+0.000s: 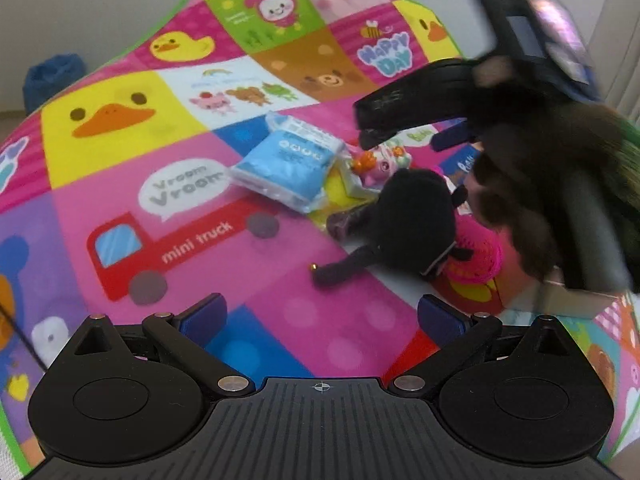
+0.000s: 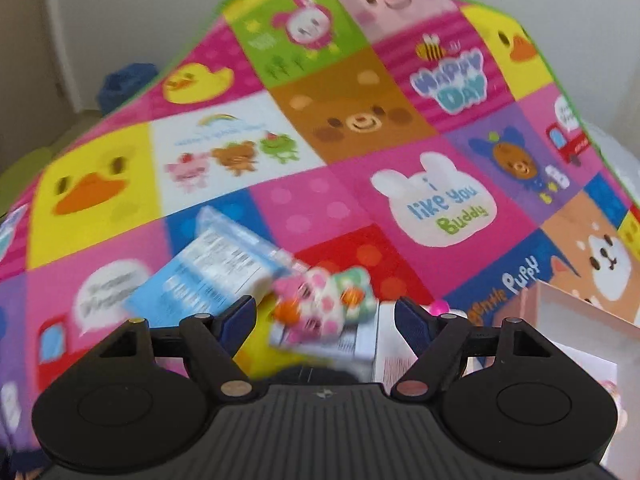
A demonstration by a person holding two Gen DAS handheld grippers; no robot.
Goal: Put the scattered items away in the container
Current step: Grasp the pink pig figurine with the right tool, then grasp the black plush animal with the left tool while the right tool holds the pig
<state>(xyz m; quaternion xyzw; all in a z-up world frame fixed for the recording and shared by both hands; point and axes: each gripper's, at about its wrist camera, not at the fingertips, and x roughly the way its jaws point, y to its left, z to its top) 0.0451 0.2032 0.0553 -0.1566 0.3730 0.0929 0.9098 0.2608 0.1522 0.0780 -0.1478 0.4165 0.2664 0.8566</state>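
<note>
On a colourful patchwork play mat lie a blue-and-white plastic packet, a small pink-and-white toy and a black plush doll with a pink crocheted skirt. My left gripper is open and empty, low over the mat in front of the doll. My right gripper is open and empty, just above the pink-and-white toy, with the packet to its left. It shows from the side in the left wrist view, hovering over the toy. A cardboard box stands at the right.
A blue bag sits on the floor beyond the mat's far left edge. A white wall runs behind the mat. A white printed card and a yellow patch lie under the toy. The box corner also shows in the left wrist view.
</note>
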